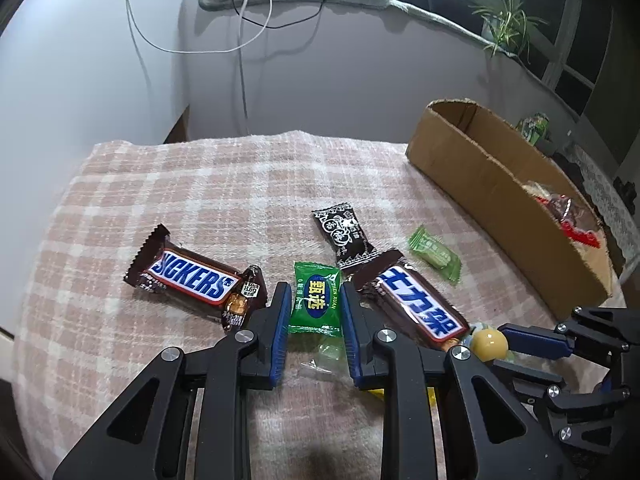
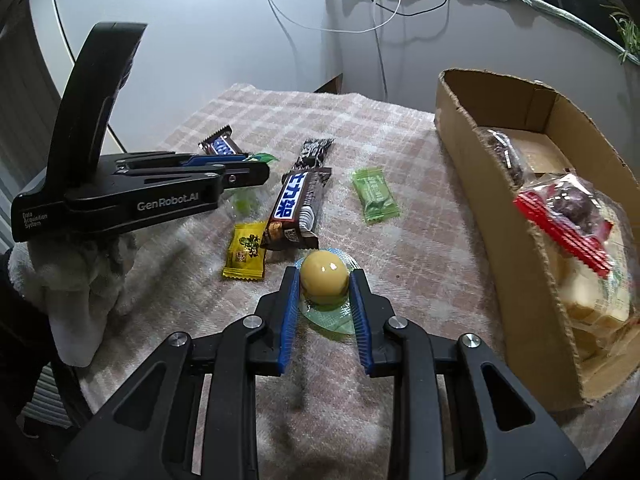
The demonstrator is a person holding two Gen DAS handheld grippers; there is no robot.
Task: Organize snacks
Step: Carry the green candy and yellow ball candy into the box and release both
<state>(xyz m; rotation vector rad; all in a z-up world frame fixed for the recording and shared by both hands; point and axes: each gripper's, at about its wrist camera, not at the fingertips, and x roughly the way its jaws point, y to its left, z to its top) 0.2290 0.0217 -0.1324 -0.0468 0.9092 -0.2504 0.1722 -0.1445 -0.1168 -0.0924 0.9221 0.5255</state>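
Two grippers are clamping snacks on the fuzzy plaid towel [image 1: 200, 184]: the left gripper [image 1: 316, 300] is pinching a crinkly green candy packet [image 1: 316, 300], the right gripper [image 2: 325, 286] a glossy yellow jelly dome [image 2: 323, 274]. At two o'clock, the cardboard box [image 2: 500, 184] is sitting partly cut off.

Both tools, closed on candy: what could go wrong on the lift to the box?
1. The right tool pinches a round yellow jelly cup; it could squirt out.
2. The left tool holds the green candy by its thin wrapper, which may slip.
3. The tools sit close together and could collide heading for the cardboard box.
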